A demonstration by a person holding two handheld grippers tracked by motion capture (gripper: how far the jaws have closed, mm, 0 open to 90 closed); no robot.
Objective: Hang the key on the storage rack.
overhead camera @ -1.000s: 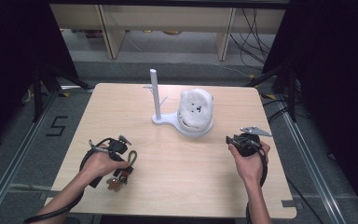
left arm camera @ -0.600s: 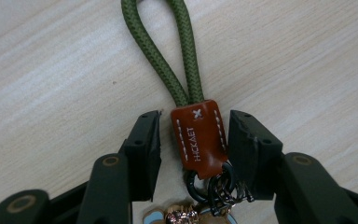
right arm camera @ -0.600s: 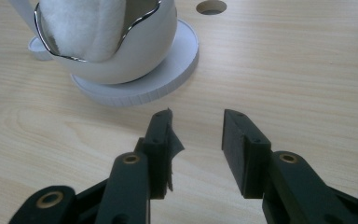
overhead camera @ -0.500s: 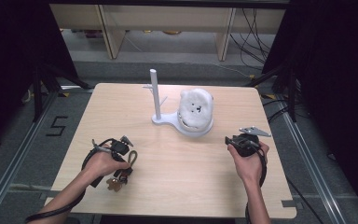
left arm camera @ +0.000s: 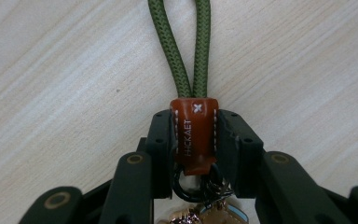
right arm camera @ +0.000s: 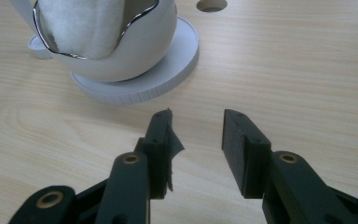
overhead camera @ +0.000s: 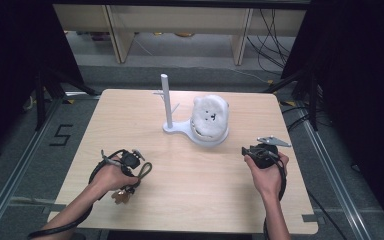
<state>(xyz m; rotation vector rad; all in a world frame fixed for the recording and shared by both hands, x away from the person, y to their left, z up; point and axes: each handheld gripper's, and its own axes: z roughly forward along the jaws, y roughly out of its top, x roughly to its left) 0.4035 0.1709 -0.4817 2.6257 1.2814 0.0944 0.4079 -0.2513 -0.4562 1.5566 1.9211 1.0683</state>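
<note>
A keychain lies at the table's front left: a green cord loop (left arm camera: 186, 46) (overhead camera: 145, 170), a brown leather tab (left arm camera: 194, 135), and a black ring with charms (overhead camera: 121, 196) behind it. My left gripper (left arm camera: 195, 133) (overhead camera: 130, 160) has just been closing and is shut on the leather tab, pads pressed to both its sides. At the front right my right gripper (right arm camera: 196, 126) (overhead camera: 252, 150) rests open with nothing between its fingers. A torn scrap of pad lining hangs off its left finger (right arm camera: 161, 140).
A white stand (overhead camera: 172, 127) with an upright post (overhead camera: 166, 97) sits mid-table. Its round base (right arm camera: 168, 70) carries a white rounded cup (overhead camera: 210, 120) with something white and fuzzy inside. There is a hole (right arm camera: 211, 4) in the tabletop behind it. Bare wood lies between the two hands.
</note>
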